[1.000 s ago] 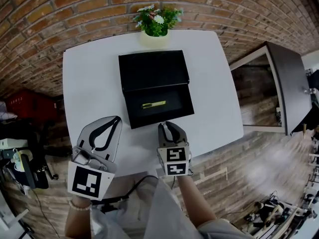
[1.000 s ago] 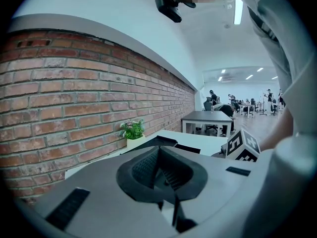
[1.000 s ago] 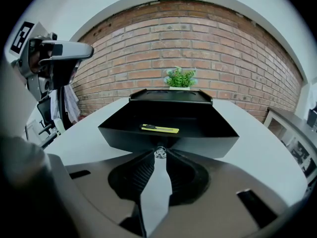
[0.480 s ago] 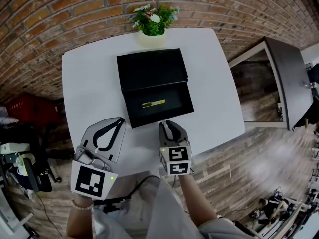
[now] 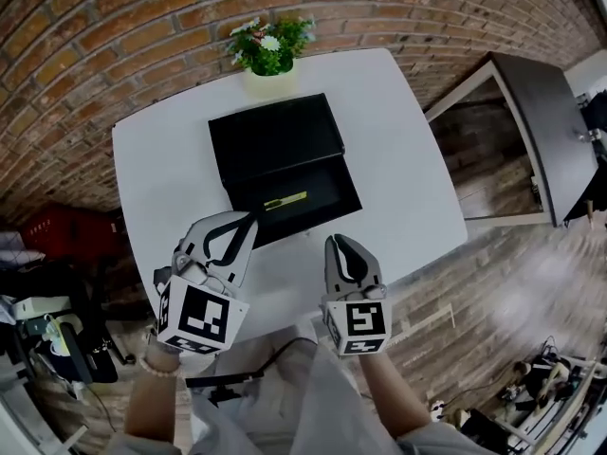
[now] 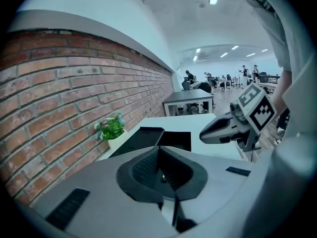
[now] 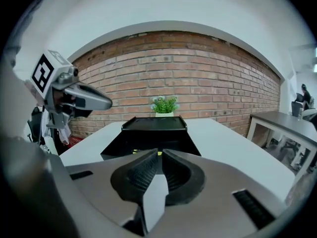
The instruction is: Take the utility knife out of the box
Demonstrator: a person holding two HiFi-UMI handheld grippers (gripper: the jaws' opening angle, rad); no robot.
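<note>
A red brick wall (image 5: 114, 27) is seen behind the far edge of a white, round-cornered worktop (image 5: 417, 178). A black rectangular box (image 5: 327, 186) is placed at the middle of the worktop, and its flat black lid (image 5: 273, 138) is laid open toward the far edge.

The left gripper (image 5: 251, 220), grey with a marker cube, is held over the near left part of the worktop. Its tip is seen against the box's near left corner, though contact with the box probably cannot be judged from above. Its fingers are pressed together with nothing between them. The right gripper (image 5: 339, 241) is held above the near edge, just short of the box's near wall. Its fingers are likewise closed on each other and nothing is held.

A small green plant with pale flowers in a cream pot (image 5: 268, 47) is set at the middle of the far edge, just beyond the lid.

The slim yellow utility knife (image 5: 285, 201) lies flat inside the box, toward its left side, untouched by either gripper.
</note>
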